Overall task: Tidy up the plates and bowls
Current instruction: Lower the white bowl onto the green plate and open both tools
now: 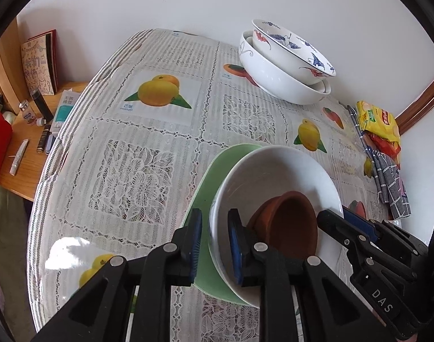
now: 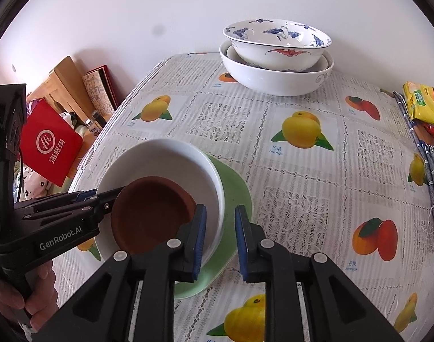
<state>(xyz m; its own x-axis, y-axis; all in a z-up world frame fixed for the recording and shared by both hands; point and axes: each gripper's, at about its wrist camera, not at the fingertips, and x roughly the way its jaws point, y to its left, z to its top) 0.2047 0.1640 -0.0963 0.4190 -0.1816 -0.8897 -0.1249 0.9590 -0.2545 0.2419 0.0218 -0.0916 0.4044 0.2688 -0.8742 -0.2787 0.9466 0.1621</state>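
A white bowl [image 1: 276, 176] [image 2: 171, 159] sits on a green plate [image 1: 214, 168] [image 2: 237, 188] near the table's front. A small brown clay bowl [image 1: 291, 225] [image 2: 151, 213] lies inside the white bowl. My left gripper [image 1: 215, 245] straddles the white bowl's near rim, jaws apart, one finger inside and one outside. My right gripper [image 2: 221, 238] straddles the opposite rim the same way, with a gap showing on both sides. Each gripper shows in the other's view, the right one [image 1: 345, 228] and the left one [image 2: 103, 196]. A stack of patterned white bowls [image 1: 285, 59] [image 2: 276, 54] stands at the back.
The table has a lace cloth [image 1: 137, 154] [image 2: 302, 176] with fruit prints. Snack packets [image 1: 379, 125] [image 2: 425, 105] and a checked cloth [image 1: 390, 182] [image 2: 433, 165] lie at the right edge. A wooden side table [image 1: 20, 142] with small items and a red bag [image 2: 50, 142] stand on the left.
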